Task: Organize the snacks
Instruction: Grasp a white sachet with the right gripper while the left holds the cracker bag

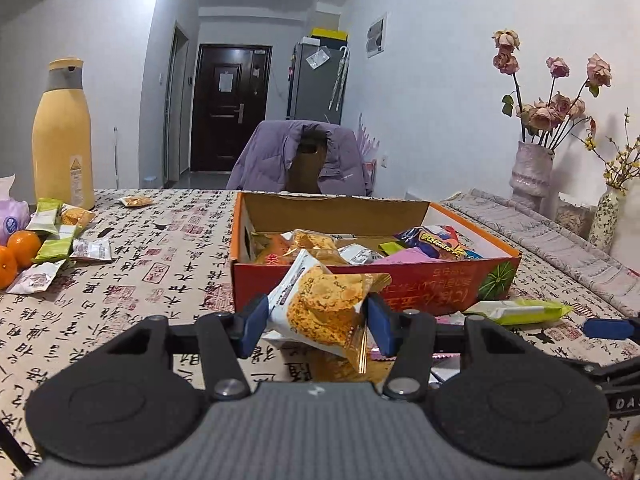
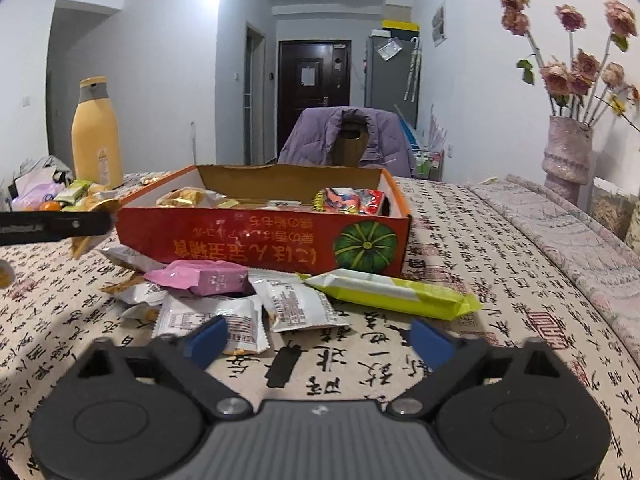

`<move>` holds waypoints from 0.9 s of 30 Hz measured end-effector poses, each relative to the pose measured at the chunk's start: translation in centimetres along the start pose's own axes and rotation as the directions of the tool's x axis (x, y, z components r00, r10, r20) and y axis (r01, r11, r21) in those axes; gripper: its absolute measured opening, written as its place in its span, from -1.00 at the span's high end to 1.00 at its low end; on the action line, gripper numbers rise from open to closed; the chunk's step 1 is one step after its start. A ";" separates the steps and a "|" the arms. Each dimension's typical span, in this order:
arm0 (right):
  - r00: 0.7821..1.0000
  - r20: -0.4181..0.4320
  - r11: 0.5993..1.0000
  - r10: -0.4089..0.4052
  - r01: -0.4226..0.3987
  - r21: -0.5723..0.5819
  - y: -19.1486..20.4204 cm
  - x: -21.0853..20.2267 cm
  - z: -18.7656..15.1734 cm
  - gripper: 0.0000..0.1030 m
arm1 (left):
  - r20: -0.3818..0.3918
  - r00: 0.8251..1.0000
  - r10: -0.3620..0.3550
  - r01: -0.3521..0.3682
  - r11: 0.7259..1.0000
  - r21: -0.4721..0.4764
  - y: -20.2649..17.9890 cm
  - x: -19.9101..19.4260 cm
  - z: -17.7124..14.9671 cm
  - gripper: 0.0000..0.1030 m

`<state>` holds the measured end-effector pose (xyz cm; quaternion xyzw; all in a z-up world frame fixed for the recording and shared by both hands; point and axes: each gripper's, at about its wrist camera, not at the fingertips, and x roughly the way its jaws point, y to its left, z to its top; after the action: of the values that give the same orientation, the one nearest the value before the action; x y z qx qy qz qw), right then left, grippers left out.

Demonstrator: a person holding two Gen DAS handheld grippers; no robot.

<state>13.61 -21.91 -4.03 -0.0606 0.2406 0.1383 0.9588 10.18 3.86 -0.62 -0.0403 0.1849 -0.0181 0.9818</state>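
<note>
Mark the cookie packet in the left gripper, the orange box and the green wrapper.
cookie packet [image 1: 320,304], left wrist view, middle of its clear front.
orange box [image 2: 256,236], right wrist view, near printed wall.
green wrapper [image 2: 394,294], right wrist view, middle of its length.

White walls [image 1: 440,80], dark door [image 1: 230,108] (closed), jacket-draped chair [image 1: 304,160].

A table [image 2: 460,360] draped in cream cloth printed with black calligraphy is carrying an open orange cardboard box [image 2: 256,240], a tall yellow bottle [image 1: 62,136], two oranges [image 1: 16,254], and loose snack packets [image 2: 248,300] lying before the box.
</note>
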 end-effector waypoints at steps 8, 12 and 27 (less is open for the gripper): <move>0.997 -0.055 0.998 0.057 -0.057 0.005 0.4 2.9 2.0 -0.21 | 0.013 1.000 0.008 -0.008 1.000 -0.023 0.4 0.5 -0.7 -0.05; 0.990 -0.111 0.996 0.086 -0.084 0.021 0.5 5.2 2.9 -0.14 | 0.010 1.000 0.002 -0.002 1.000 -0.031 0.5 0.7 -1.0 -0.05; 0.974 -0.185 0.990 0.129 -0.115 0.087 -0.4 8.7 2.7 0.07 | 0.017 1.000 -0.021 0.021 1.000 0.014 -0.3 0.6 -1.6 -0.05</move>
<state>22.32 -19.74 -5.80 -0.0222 0.3392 0.1813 0.9228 10.14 3.45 -2.32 -0.0355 0.1760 -0.0294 0.9833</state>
